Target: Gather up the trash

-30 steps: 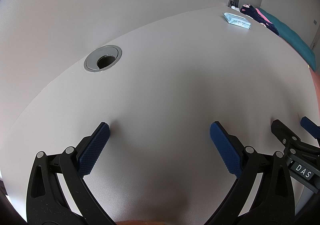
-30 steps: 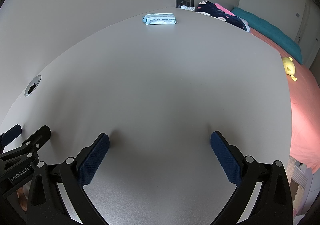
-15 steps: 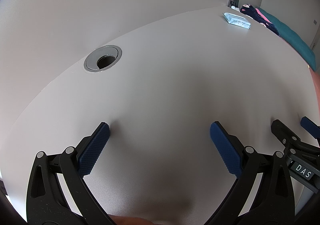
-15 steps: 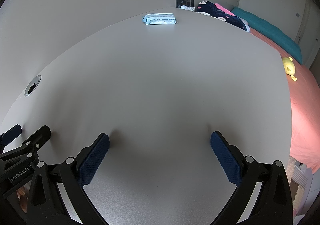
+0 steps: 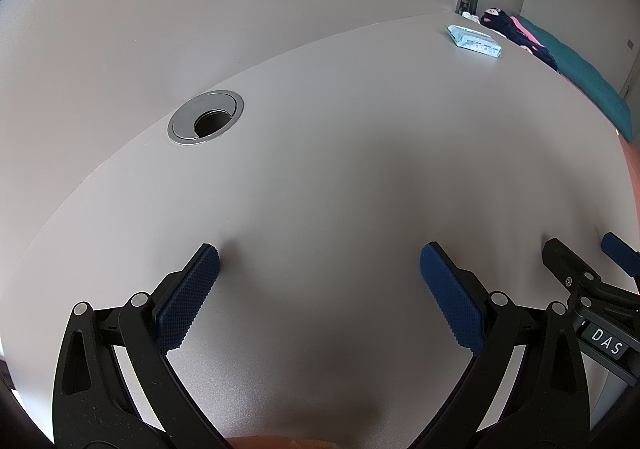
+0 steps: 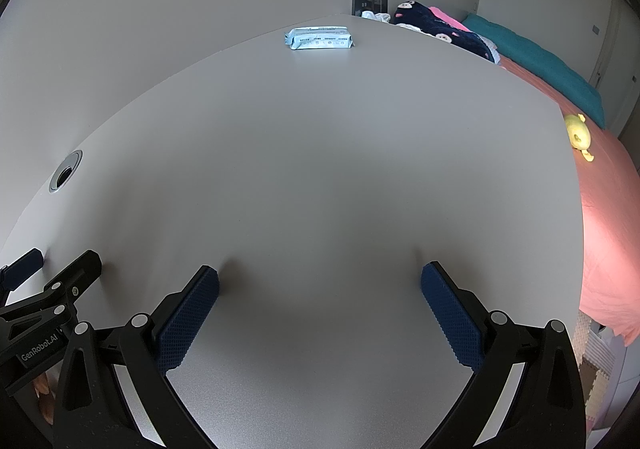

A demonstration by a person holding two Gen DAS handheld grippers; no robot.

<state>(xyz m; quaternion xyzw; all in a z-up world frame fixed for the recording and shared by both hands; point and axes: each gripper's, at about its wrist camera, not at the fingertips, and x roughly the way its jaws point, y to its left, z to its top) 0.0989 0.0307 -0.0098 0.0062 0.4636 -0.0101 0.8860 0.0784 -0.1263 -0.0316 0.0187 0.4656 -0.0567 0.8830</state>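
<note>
A light blue wipes packet (image 6: 319, 38) lies flat at the far end of the grey table (image 6: 320, 169); it also shows in the left wrist view (image 5: 474, 41). My left gripper (image 5: 319, 255) is open and empty, low over the near part of the table. My right gripper (image 6: 319, 275) is open and empty beside it, to its right. Each gripper shows at the edge of the other's view. The packet is far from both.
A round metal cable grommet (image 5: 206, 117) with a hole sits at the table's left back edge. A bed with a pink cover (image 6: 600, 217), teal pillow (image 6: 536, 61), dark patterned blanket (image 6: 440, 29) and yellow toy (image 6: 579, 136) runs along the table's right side.
</note>
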